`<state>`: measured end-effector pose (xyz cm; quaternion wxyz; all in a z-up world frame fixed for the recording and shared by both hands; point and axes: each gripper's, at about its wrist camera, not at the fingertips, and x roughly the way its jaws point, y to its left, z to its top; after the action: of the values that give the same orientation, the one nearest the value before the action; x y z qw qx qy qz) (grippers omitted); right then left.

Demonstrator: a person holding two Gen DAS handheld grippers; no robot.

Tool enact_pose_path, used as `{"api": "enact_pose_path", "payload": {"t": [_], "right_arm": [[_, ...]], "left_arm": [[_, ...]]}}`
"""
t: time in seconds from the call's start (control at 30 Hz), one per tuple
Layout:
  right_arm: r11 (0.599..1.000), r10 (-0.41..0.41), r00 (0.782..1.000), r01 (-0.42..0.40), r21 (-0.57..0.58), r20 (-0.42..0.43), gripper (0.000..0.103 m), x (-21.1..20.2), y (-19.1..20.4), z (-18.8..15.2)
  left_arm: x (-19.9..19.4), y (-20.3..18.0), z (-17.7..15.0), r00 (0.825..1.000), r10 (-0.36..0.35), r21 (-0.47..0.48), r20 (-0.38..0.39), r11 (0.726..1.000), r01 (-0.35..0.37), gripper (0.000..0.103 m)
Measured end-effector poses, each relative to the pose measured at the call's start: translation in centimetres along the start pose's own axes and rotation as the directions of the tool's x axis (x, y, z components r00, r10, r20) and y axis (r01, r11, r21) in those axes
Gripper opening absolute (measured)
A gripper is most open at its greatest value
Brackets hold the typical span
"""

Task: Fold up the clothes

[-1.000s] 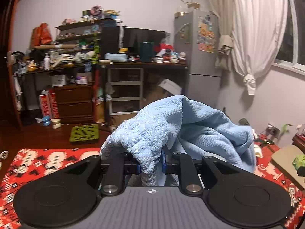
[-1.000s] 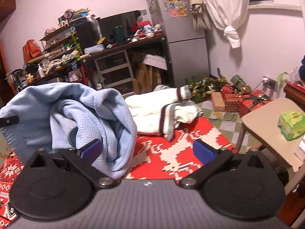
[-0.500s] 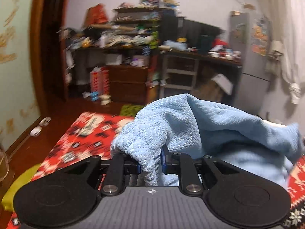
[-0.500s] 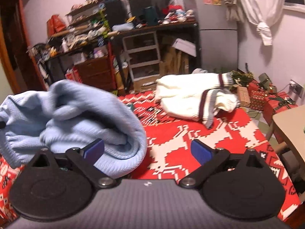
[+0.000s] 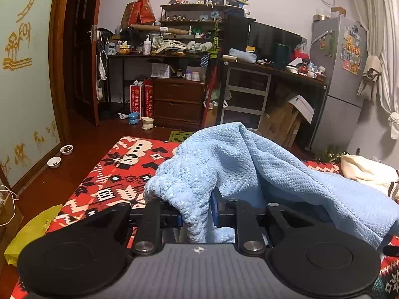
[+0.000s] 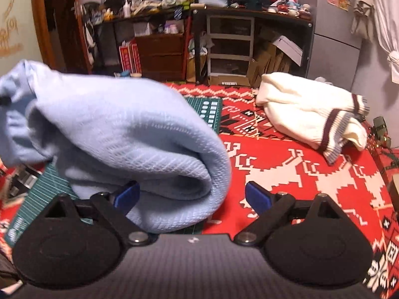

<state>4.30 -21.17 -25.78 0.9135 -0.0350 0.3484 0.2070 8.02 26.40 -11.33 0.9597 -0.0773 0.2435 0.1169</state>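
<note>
Now | left gripper pinched blue knit | knit trailed right, across wide-open right gripper

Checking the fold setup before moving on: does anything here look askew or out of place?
Yes. The blue sweater hangs bunched from the left gripper, draped over the open right gripper rather than spread flat. The white sweater lies crumpled on the red blanket.

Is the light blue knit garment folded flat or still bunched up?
Bunched: the blue garment hangs in loose folds, pinched in the left gripper, draped over the open right gripper.
</note>
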Motion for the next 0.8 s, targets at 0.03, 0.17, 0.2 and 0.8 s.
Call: {"api": "enact_pose_path", "payload": {"t": [0.03, 0.17, 0.2, 0.8], "right_arm": [[1.000, 0.002, 1.000, -0.002, -0.014, -0.007, 0.093, 0.6, 0.4, 0.0], [0.995, 0.065, 0.998, -0.064, 0.070, -0.014, 0.092, 2.4, -0.5, 0.1], [0.991, 0.085, 0.996, -0.083, 0.101, -0.013, 0.087, 2.8, -0.8, 0.2], [0.993, -0.001, 0.998, -0.007, 0.114, 0.069, 0.055, 1.8, -3.7, 4.8]], "left_arm": [[0.1, 0.0, 0.1, 1.000, -0.003, 0.001, 0.002, 1.000, 0.003, 0.021], [0.6, 0.1, 0.1, 1.000, -0.012, 0.010, 0.009, 1.000, 0.012, 0.022], [0.7, 0.1, 0.1, 1.000, -0.013, 0.014, 0.011, 1.000, 0.013, 0.022], [1.0, 1.1, 0.8, 0.997, -0.067, -0.008, -0.029, 0.998, 0.067, 0.027]]}}
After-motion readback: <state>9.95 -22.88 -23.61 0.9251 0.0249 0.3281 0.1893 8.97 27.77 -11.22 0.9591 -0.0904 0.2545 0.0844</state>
